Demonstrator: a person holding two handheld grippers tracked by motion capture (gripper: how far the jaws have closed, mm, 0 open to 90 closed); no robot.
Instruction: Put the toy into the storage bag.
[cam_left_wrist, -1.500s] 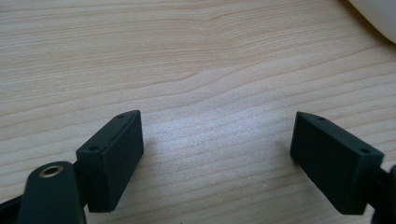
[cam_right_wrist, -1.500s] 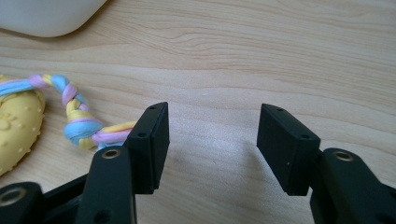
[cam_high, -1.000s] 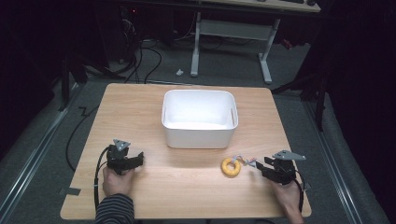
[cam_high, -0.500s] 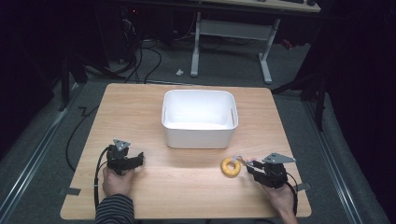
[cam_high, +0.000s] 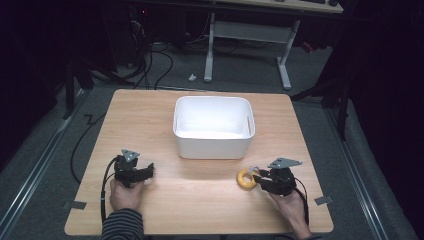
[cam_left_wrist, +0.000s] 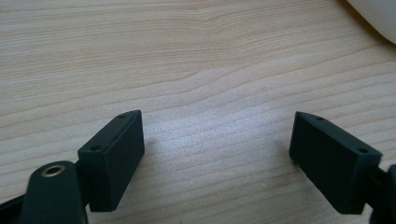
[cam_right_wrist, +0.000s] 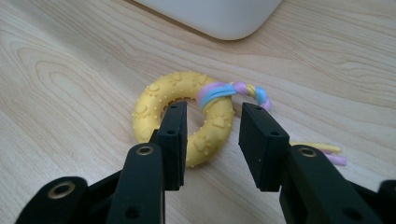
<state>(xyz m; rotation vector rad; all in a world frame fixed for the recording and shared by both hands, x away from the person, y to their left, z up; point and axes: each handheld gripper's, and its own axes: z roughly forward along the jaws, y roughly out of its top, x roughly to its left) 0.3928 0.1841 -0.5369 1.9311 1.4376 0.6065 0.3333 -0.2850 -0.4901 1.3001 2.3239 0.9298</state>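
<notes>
A yellow knobbly ring toy (cam_high: 244, 180) with a pastel braided cord lies on the wooden table (cam_high: 200, 200), in front of the white tub's (cam_high: 212, 147) right corner. My right gripper (cam_high: 254, 176) reaches it from the right. In the right gripper view, one jaw sits inside the ring's (cam_right_wrist: 154, 100) hole and the other outside it. The jaws of the right gripper (cam_right_wrist: 212, 112) have just been closing, and the ring's near limb is pinched between them. My left gripper (cam_high: 150, 172) rests low at the table's front left, and its own view shows the left gripper (cam_left_wrist: 217, 135) wide open over bare wood.
The white tub (cam_right_wrist: 219, 18) stands mid-table, just beyond the ring. Its corner edges into the left gripper view as the tub (cam_left_wrist: 378, 11). The cord's loose tassel ends (cam_right_wrist: 322, 151) lie on the wood by the right jaw. Dark floor, cables and a desk frame (cam_high: 245, 30) surround the table.
The right hand has slid left to the ring, and its jaws now straddle the ring's right side. The ring and the left hand have stayed put.
</notes>
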